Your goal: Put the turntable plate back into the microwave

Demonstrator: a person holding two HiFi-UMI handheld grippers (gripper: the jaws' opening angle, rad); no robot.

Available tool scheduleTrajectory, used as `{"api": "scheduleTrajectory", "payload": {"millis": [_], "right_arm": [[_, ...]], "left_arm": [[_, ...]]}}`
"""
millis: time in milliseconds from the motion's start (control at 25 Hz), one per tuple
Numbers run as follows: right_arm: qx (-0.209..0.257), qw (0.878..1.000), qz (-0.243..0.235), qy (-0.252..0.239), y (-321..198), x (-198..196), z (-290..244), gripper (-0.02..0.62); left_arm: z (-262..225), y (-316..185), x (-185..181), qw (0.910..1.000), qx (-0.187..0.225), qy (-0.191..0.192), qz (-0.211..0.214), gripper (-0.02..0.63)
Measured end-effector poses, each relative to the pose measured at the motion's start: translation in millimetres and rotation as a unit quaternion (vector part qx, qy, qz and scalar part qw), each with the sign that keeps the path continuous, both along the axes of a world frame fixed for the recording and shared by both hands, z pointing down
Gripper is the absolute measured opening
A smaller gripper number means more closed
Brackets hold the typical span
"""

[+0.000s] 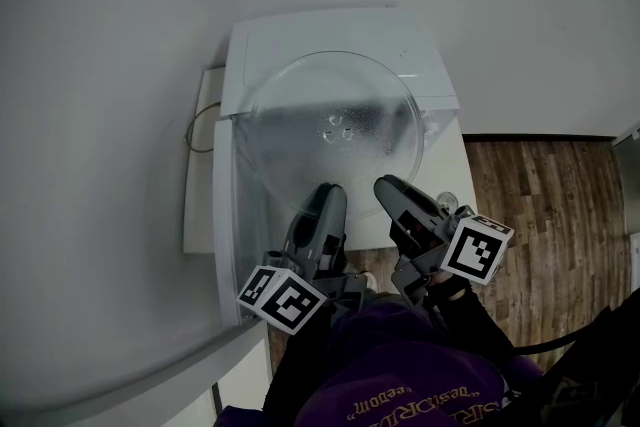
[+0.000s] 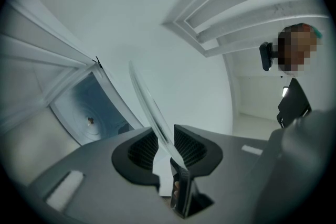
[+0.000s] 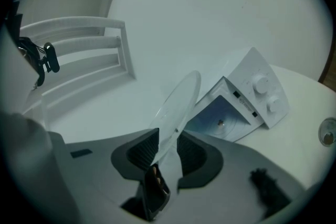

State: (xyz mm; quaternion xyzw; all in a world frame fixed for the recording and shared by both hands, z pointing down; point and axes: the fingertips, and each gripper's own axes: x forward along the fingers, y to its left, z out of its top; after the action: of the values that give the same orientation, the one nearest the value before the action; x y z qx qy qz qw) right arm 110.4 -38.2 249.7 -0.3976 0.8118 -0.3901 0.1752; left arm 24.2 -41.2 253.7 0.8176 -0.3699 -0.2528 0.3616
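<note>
Left of the microwave: a white board is at the wall, and a thin cable curls just beside it.
Door: the door of the white microwave stands open on the left side.
Left gripper: the left gripper has its jaws narrow and pressed on the near rim of the plate, one jaw on each face of the glass.
Plate: the clear glass plate is in the air, outside the microwave, carried at its near edge by both grippers. From the head view it covers most of the microwave top.
Cavity: in both gripper views the open cavity lies beyond the far edge of the plate, with a small hub in the middle of its floor.
Right gripper: the right gripper also has narrow jaws closed on the near rim, just beside the left one.
Knobs: two round knobs sit on the front panel, right of the cavity.
Floor: a wood floor shows at the right.
</note>
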Motion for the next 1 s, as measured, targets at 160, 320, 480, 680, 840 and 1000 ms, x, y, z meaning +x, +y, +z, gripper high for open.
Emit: {"api": "scheduleTrajectory", "payload": {"millis": [160, 320, 480, 680, 840, 1000], "right_arm": [[-0.001, 1.0, -0.002, 0.003, 1.0, 0.0, -0.5, 0.115], [0.0, 1.0, -0.004, 0.004, 1.5, 0.0, 1.2, 0.115], [-0.003, 1.0, -0.007, 0.003, 1.3, -0.2, 3.0, 0.115], [-0.009, 1.0, -0.011, 0.006, 0.9, -0.5, 7.7, 0.115], [-0.014, 1.0, -0.018, 0.004, 3.3, 1.1, 11.7, 0.115], [-0.018, 0.999, -0.028, 0.005, 7.3, 0.9, 12.6, 0.115]], "left_arm": [[0.1, 1.4, -0.1, 1.0, -0.003, 0.001, -0.002, 0.104], [1.3, 2.0, -0.1, 1.0, -0.002, 0.0, -0.003, 0.104], [3.5, 2.6, 0.1, 1.0, -0.004, -0.001, -0.006, 0.104], [9.1, 2.7, -0.2, 0.9999, -0.012, 0.003, -0.008, 0.104], [12.4, 6.2, 1.3, 0.9998, -0.016, 0.003, -0.014, 0.104], [13.5, 12.0, 1.1, 0.9995, -0.02, 0.006, -0.024, 0.104]]}}
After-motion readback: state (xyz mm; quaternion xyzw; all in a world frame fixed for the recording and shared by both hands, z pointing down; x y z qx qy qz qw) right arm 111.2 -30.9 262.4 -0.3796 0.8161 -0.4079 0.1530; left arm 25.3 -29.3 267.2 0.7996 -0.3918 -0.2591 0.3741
